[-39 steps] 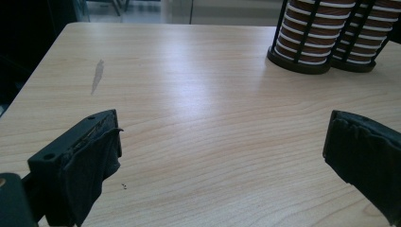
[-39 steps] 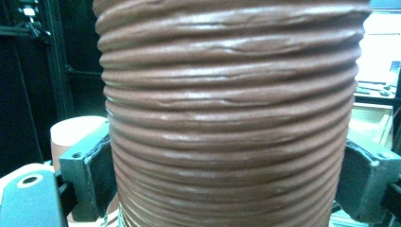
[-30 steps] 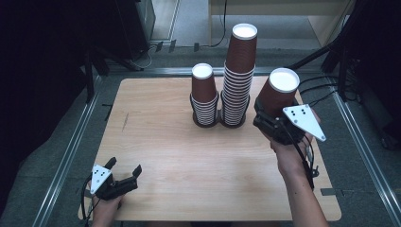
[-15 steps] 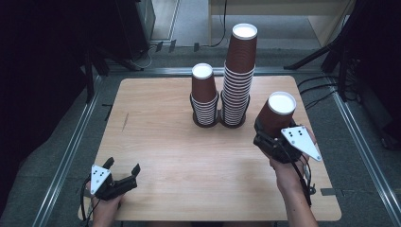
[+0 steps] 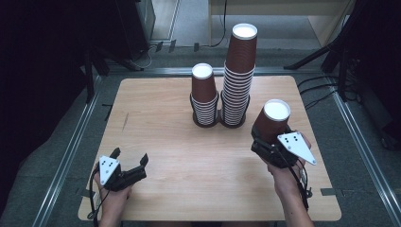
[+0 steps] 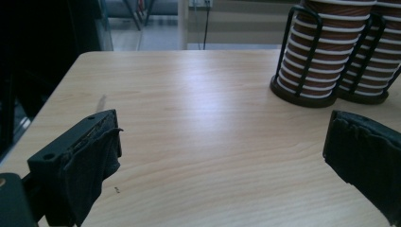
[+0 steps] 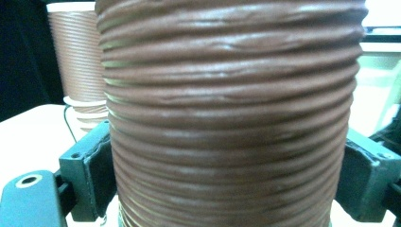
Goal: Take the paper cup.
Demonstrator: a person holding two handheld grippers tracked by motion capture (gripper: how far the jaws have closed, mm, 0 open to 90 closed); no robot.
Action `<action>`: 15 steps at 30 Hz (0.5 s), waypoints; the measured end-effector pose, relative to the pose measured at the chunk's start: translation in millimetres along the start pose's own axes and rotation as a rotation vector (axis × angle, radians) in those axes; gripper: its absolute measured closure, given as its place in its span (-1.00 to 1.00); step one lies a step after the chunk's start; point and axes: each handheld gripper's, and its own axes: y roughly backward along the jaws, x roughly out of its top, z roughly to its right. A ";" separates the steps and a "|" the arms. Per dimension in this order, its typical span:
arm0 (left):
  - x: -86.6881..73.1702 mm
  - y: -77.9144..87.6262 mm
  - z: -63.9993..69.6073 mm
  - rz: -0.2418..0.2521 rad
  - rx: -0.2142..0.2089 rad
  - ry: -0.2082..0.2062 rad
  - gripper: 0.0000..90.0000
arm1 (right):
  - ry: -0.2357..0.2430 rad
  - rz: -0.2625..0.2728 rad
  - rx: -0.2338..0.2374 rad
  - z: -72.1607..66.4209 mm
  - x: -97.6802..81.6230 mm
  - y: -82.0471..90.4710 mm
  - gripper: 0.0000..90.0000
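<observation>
Two cup stacks [image 5: 235,80] in wire holders at table [image 5: 161,109] rear, one loose brown cup [image 5: 270,120]. Right gripper [image 5: 265,142] clamps it, seemingly just above right table half; left gripper [image 5: 128,163] spread, empty.

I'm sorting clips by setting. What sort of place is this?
Likely a lab or workshop recording station: a bare wooden table, metal floor rails around it, loose cables, and stacked cups as props.

A: How's the light?
B: Bright over the table [image 5: 165,118], dark at the room's sides; a soft glare streaks the wood.
A: Sharpness?
B: The cup [image 7: 231,113] held close is blurred, its background washed out white.
</observation>
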 end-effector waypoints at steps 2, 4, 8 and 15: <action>4.7 -4.3 6.2 0.012 -0.022 0.014 -1.00 | 0.003 -0.009 0.016 -3.0 -3.2 -0.4 -0.76; 6.4 -8.4 12.4 0.024 -0.045 0.004 -1.00 | 0.018 -0.019 0.018 -5.6 -6.2 -0.9 -0.76; 11.8 -16.5 20.6 0.001 -0.104 -0.027 -1.00 | 0.042 -0.029 0.010 -7.8 -11.8 -0.7 -0.76; 16.9 -14.9 33.2 0.000 -0.193 0.009 -1.00 | 0.073 -0.067 0.018 -16.1 -22.5 -2.4 -0.76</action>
